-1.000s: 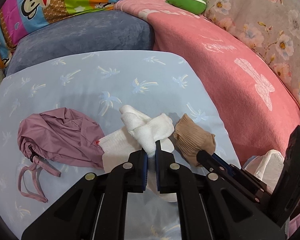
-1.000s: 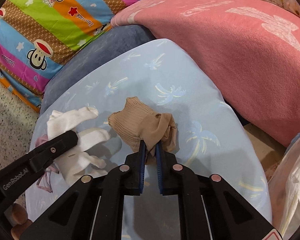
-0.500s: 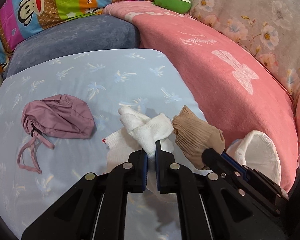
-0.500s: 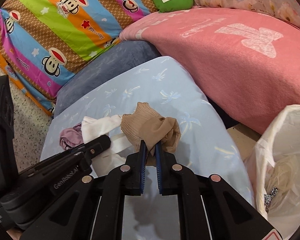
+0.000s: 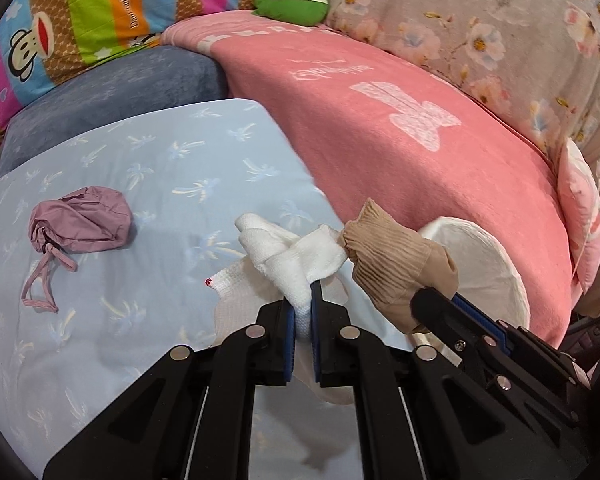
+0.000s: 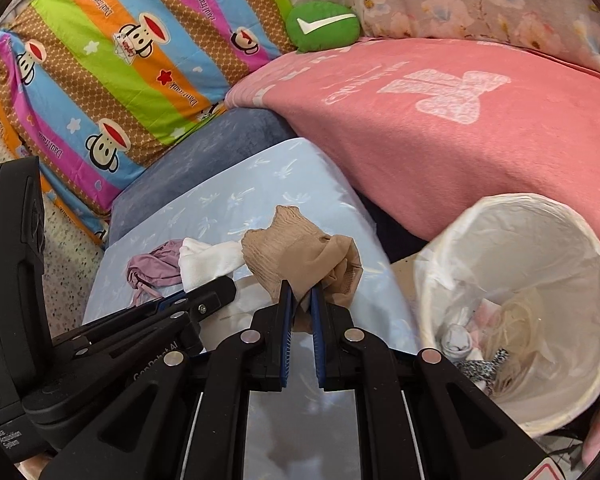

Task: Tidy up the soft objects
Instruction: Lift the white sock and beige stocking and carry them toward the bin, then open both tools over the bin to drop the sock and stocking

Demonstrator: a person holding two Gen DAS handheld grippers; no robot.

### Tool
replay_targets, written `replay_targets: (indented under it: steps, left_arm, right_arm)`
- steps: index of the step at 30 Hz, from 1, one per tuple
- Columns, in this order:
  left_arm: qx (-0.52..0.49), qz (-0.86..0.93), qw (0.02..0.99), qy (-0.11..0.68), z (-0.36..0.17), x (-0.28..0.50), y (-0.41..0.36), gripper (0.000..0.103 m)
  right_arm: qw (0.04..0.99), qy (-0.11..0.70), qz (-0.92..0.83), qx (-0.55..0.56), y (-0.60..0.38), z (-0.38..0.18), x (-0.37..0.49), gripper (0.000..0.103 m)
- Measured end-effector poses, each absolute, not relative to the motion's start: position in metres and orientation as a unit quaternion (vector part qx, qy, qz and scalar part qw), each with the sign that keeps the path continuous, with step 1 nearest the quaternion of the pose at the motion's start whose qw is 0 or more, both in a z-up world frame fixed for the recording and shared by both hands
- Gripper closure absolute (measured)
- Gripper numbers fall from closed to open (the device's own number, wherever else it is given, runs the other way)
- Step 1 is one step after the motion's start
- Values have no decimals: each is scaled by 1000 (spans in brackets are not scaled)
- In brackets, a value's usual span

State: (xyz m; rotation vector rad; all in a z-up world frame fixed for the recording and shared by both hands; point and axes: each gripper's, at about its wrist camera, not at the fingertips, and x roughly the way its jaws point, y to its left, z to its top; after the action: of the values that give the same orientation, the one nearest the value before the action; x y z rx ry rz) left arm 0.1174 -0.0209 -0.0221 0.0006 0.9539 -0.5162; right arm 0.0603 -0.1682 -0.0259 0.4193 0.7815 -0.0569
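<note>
Bedding all round: blue cushion (image 5: 148, 184) as work surface, pink blanket (image 6: 480, 136) behind. Left gripper (image 5: 302, 312) is clamped narrow on white socks (image 5: 288, 256), lifted off the cushion. Right gripper (image 6: 300, 300) is pinched on a tan stocking (image 6: 300, 256), also held up, just beside the socks. Lined bin (image 6: 580, 368) sits to the right, some items already inside. Purple pouch (image 5: 80, 218) is left on the cushion. Each load should be carried fully over the rim before release; trailing ends should be watched for snagging.
</note>
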Motion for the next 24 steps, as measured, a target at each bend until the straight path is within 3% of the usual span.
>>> replay_targets:
  steps: [24]
  left_arm:
    - [54, -336, 826, 449, -14, 60, -123, 95]
  right_arm:
    - [898, 340, -122, 251, -272, -21, -28, 94]
